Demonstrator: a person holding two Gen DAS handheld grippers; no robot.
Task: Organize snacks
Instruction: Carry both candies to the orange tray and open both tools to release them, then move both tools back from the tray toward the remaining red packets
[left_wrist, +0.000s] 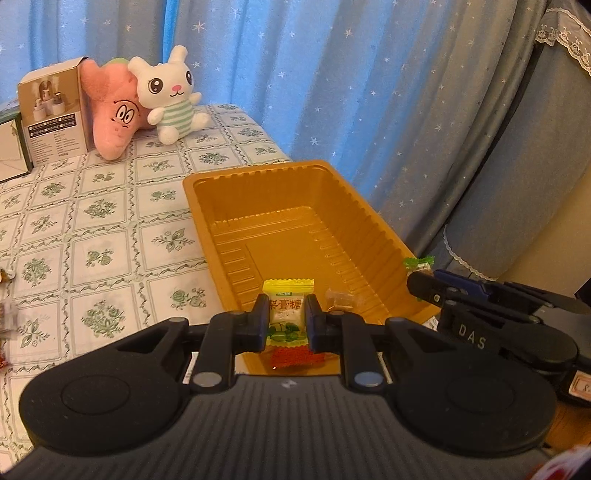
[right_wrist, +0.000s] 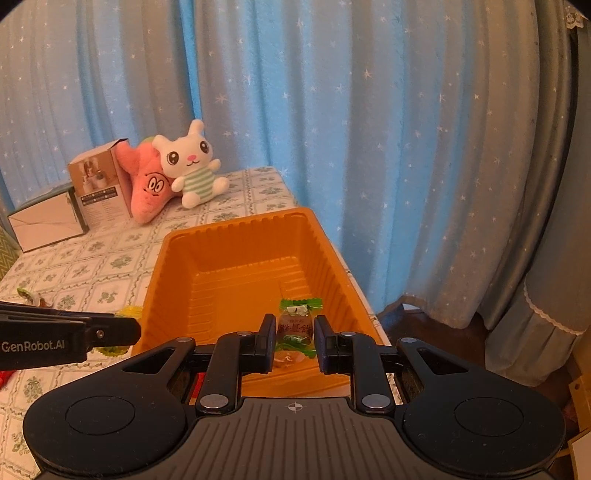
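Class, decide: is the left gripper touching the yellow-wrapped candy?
Touching. The left wrist view shows the left gripper with both fingers pressed against the yellow-wrapped candy.

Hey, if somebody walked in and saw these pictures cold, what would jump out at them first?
Probably the big orange tray near the table's right edge, with each claw holding a wrapped sweet over its near end: the left claw grips a yellow candy, the right claw a green-wrapped candy. Next, the white plush rabbit leaning on a pink plush at the table's far side, before the blue starry curtain.
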